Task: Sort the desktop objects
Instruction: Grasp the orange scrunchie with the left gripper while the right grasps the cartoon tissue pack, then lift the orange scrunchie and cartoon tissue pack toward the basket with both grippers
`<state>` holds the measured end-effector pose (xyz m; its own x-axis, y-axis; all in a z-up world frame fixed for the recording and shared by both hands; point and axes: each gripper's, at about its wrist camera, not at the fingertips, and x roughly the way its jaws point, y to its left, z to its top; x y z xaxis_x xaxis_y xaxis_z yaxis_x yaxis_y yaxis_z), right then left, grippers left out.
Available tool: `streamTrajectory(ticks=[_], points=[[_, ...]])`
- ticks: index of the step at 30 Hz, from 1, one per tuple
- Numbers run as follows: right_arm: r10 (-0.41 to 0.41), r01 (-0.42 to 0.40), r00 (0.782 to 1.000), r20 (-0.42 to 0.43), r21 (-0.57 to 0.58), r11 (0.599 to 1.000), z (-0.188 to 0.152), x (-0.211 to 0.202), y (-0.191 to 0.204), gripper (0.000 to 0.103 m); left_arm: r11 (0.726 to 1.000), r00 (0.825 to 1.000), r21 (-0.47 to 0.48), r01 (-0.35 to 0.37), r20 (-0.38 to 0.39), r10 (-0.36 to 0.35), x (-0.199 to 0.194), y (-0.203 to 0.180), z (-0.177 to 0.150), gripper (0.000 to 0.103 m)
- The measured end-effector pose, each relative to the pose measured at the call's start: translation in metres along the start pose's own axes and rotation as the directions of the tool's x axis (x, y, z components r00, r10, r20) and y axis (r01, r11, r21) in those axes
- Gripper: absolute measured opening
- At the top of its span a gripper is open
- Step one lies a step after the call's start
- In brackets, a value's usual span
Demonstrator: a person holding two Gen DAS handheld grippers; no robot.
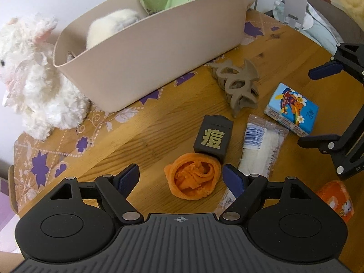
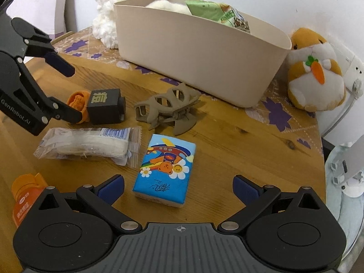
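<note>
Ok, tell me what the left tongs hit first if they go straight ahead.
Most likely the orange cloth: it lies between the open left tongs, nearest their right finger. Just behind it stands the black box; depth is hard to judge.

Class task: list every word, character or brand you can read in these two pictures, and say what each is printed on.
"痘": gold character on the black box.
"GenRobot.AI": on the left gripper's arm, seen in the right wrist view.
Tissue pack: blue characters, too stylised to read.
Orange bottle, green snack bag, clear wrapper: print too small or blurred.

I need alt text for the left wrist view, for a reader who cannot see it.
The open left gripper straddles an orange cloth on a wooden table. Beyond lie a black box, a hair claw and a beige bin.
</note>
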<state>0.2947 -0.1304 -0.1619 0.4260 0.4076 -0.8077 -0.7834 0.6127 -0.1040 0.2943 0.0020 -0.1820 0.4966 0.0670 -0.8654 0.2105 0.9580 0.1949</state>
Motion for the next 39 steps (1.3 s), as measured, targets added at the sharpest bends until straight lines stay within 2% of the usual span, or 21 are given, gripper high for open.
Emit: streamTrajectory(ticks=[9, 14, 19, 22, 23, 24, 27, 29, 32, 39], points=[[-0.012, 0.012, 1.000, -0.008, 0.032, 0.999, 0.003, 0.009, -0.002, 0.100, 1.000, 0.999, -0.026, 0.016, -0.030, -0.017, 0.015, 0.002, 0.003, 0.082], [0.021, -0.021, 1.000, 0.002, 0.059, 0.998, 0.005, 0.010, -0.004, 0.085, 0.998, 0.999, -0.050, 0.041, -0.023, -0.042, 0.017, 0.003, 0.003, 0.080], [0.039, -0.040, 0.999, 0.009, 0.075, 0.996, 0.006, 0.009, -0.003, 0.073, 0.994, 0.996, -0.073, 0.084, -0.011, -0.085, 0.016, 0.003, 0.004, 0.063], [0.057, -0.058, 0.998, 0.013, 0.084, 0.995, 0.006, 0.007, -0.002, 0.057, 0.994, 0.996, -0.065, 0.090, -0.008, -0.090, 0.015, 0.001, 0.004, 0.053], [0.060, -0.061, 0.998, 0.014, 0.080, 0.995, 0.007, 0.005, -0.001, 0.045, 0.995, 0.996, -0.060, 0.085, -0.005, -0.085, 0.014, 0.000, 0.004, 0.048], [0.066, -0.067, 0.998, 0.014, 0.080, 0.995, 0.007, 0.005, 0.000, 0.043, 0.995, 0.996, -0.058, 0.085, -0.004, -0.085, 0.014, 0.001, 0.003, 0.040], [0.059, -0.059, 0.998, 0.006, 0.094, 0.994, 0.006, 0.003, 0.000, 0.043, 0.993, 0.995, -0.074, 0.096, -0.017, -0.098, 0.013, 0.004, 0.002, 0.027], [0.057, -0.058, 0.998, 0.008, 0.136, 0.989, 0.003, 0.002, -0.004, 0.043, 0.990, 0.993, -0.089, 0.110, -0.027, -0.113, 0.012, 0.007, 0.001, 0.023], [0.058, -0.060, 0.998, 0.015, 0.194, 0.979, -0.002, -0.002, -0.010, 0.043, 0.989, 0.993, -0.093, 0.113, -0.030, -0.116, 0.010, 0.009, -0.004, 0.021], [0.048, -0.053, 0.998, 0.030, 0.207, 0.977, -0.009, -0.012, -0.020, 0.043, 0.987, 0.992, -0.105, 0.121, -0.019, -0.123, -0.001, 0.013, -0.010, 0.019]])
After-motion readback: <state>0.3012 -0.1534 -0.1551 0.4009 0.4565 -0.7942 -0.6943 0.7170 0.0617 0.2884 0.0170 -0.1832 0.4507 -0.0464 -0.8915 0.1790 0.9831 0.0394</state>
